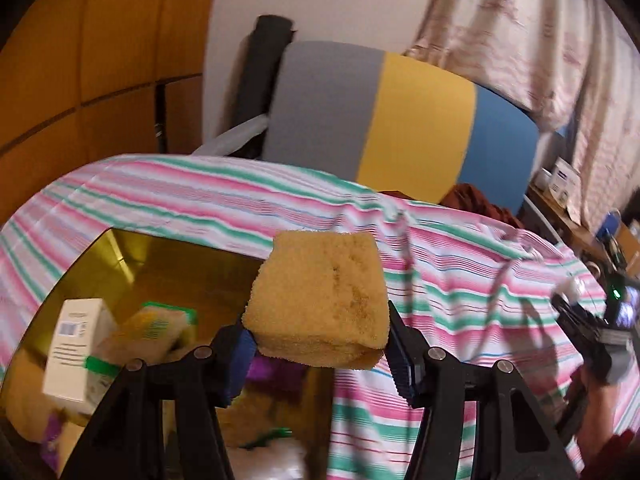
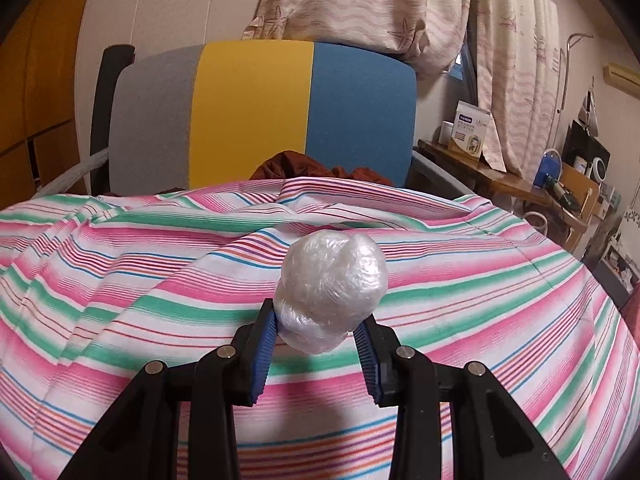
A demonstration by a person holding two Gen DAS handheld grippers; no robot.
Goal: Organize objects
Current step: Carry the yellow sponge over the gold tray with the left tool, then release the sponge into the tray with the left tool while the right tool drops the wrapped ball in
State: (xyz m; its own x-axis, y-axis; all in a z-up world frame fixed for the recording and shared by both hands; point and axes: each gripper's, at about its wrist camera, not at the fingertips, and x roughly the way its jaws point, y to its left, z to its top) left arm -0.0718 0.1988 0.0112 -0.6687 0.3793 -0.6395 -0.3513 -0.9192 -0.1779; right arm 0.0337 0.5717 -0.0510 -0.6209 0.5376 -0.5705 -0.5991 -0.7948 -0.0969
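The left gripper (image 1: 320, 354) fingers are squeezing a yellow sponge (image 1: 320, 300) above the gold box (image 1: 120, 248) on the near left. The right gripper (image 2: 318, 336) fingers are pinching a white plastic ball (image 2: 332, 292) over the striped cloth (image 2: 480, 300). Both look ready to be dropped into the box next.

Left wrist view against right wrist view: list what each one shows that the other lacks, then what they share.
Only the left wrist view shows the left gripper clamped on a yellow sponge, and the gold box holding a white carton and other items.

Only the right wrist view shows the right gripper's grip on a white plastic-wrapped bundle, and a side shelf with small items.

Both show the striped cloth and the grey, yellow and blue cushion.
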